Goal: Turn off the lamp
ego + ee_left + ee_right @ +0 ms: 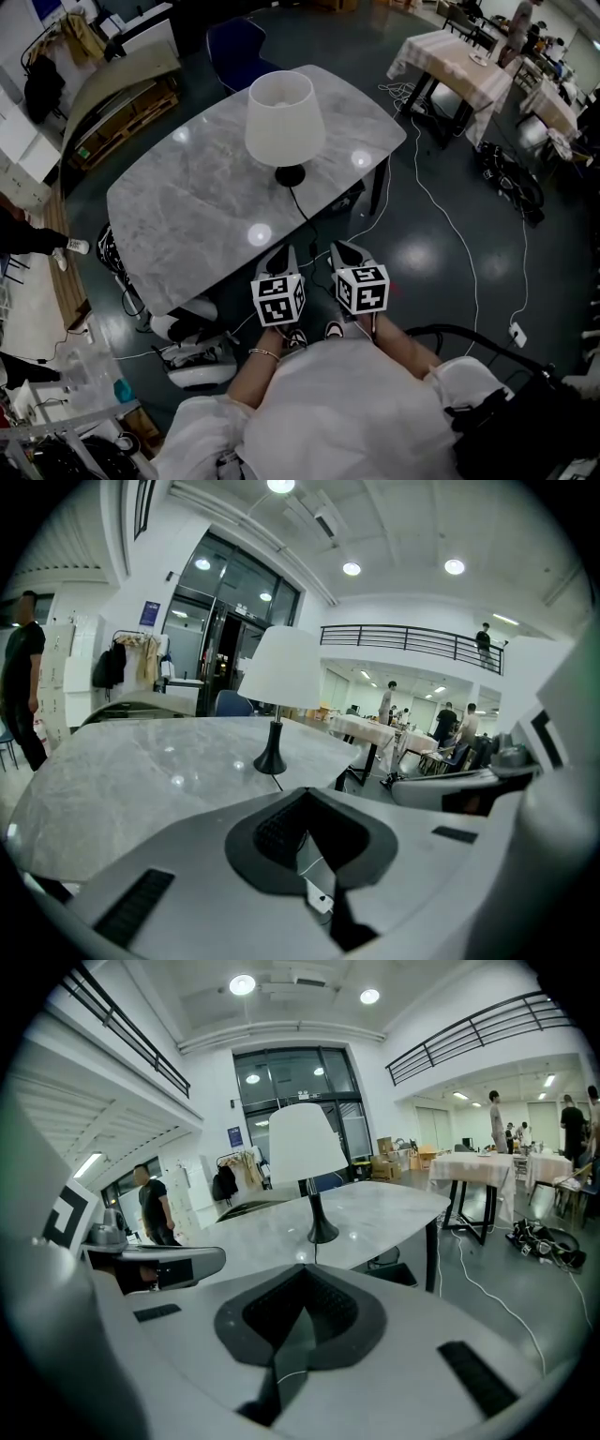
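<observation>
A table lamp (284, 117) with a white shade and a black base (290, 175) stands on the grey marble table (187, 206). Its black cord (305, 214) runs toward the near edge. My left gripper (278, 253) and right gripper (345, 248) hover side by side over that edge, short of the lamp. Both are shut and hold nothing. In the left gripper view the lamp (279, 667) stands ahead beyond the left gripper (305, 794). In the right gripper view the lamp (306, 1143) stands straight ahead of the right gripper (302, 1269).
A blue chair (234, 42) stands behind the table. Cloth-covered tables (450, 56) fill the back right, with a white cable (450, 225) trailing across the dark floor. A white device (192, 361) sits under the table's near left. A person (23, 677) stands off to the left.
</observation>
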### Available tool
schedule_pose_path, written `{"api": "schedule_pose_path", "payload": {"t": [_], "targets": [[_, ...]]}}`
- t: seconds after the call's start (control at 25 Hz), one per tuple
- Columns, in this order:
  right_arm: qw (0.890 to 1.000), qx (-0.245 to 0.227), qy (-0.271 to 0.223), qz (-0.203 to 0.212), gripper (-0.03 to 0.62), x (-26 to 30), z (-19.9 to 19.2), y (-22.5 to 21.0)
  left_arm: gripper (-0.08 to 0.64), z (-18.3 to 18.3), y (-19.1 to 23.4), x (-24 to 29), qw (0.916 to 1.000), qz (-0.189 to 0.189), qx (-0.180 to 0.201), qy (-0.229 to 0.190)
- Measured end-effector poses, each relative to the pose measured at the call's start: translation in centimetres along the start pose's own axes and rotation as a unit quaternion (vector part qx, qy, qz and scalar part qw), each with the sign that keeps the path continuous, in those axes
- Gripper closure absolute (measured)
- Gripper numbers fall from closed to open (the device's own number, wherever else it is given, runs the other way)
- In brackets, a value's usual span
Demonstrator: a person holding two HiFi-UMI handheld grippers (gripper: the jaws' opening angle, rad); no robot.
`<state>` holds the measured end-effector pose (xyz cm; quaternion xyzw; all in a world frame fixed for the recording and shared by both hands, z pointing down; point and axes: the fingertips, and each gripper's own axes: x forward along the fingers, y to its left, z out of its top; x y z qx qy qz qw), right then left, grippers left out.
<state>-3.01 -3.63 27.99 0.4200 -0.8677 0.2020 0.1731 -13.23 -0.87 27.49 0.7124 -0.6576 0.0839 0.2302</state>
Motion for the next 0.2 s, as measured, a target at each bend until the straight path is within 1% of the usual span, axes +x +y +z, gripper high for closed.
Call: {"api": "schedule_pose_path", "payload": {"t": [0.2], "targets": [[1.0, 0.001, 0.002, -0.003, 0.594, -0.03, -0.31, -0.11, 0.552, -0.37, -0.04, 0.01, 1.0, -0.001, 0.0, 0.002]]}}
